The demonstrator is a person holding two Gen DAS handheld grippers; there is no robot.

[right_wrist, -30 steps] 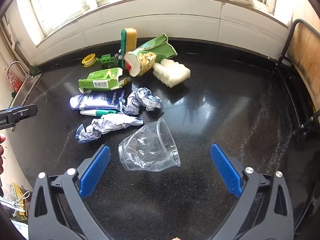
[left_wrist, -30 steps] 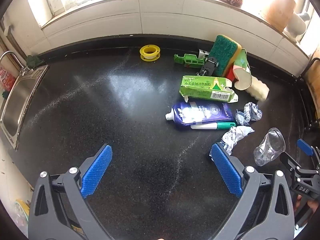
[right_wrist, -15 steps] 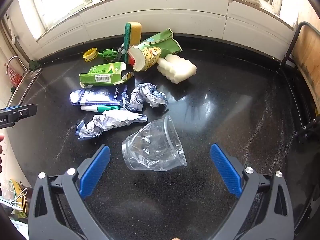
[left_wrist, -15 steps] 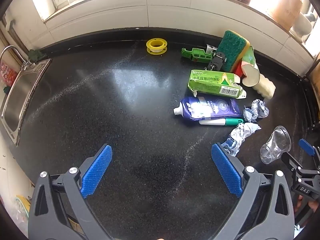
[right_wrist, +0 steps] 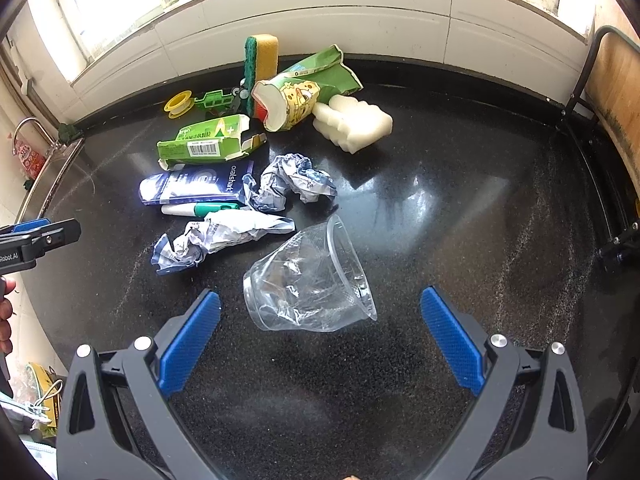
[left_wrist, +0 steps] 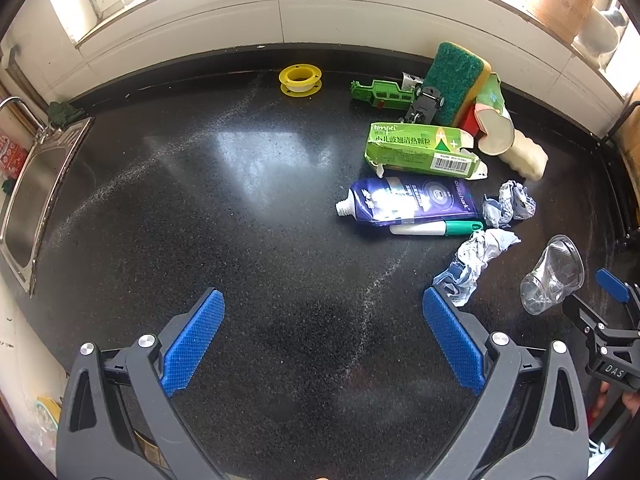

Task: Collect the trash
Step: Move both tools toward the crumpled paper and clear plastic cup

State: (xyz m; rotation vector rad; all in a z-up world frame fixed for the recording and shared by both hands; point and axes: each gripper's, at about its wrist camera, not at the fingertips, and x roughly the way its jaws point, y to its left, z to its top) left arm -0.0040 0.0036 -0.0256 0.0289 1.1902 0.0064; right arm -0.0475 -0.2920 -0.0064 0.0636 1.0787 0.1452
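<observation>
A crushed clear plastic cup (right_wrist: 310,280) lies on its side on the black counter, just ahead of my open, empty right gripper (right_wrist: 320,332); it also shows in the left wrist view (left_wrist: 554,274). Left of it lie two crumpled paper wads (right_wrist: 216,240) (right_wrist: 292,182), a blue toothpaste tube (right_wrist: 196,186), a green-capped pen (right_wrist: 200,209), a torn green box (right_wrist: 208,144) and a green snack bag (right_wrist: 304,92). My left gripper (left_wrist: 324,336) is open and empty over bare counter, its right finger beside a paper wad (left_wrist: 474,262).
A sponge (right_wrist: 260,68), white foam piece (right_wrist: 354,124), green toy (left_wrist: 380,94) and yellow tape spool (left_wrist: 300,79) sit near the tiled back wall. A steel sink (left_wrist: 36,196) is at the left. A black rack (right_wrist: 612,208) lines the right edge.
Both grippers have drawn back and up a little; the litter sits lower in both views. Nothing has been taken hold of.
</observation>
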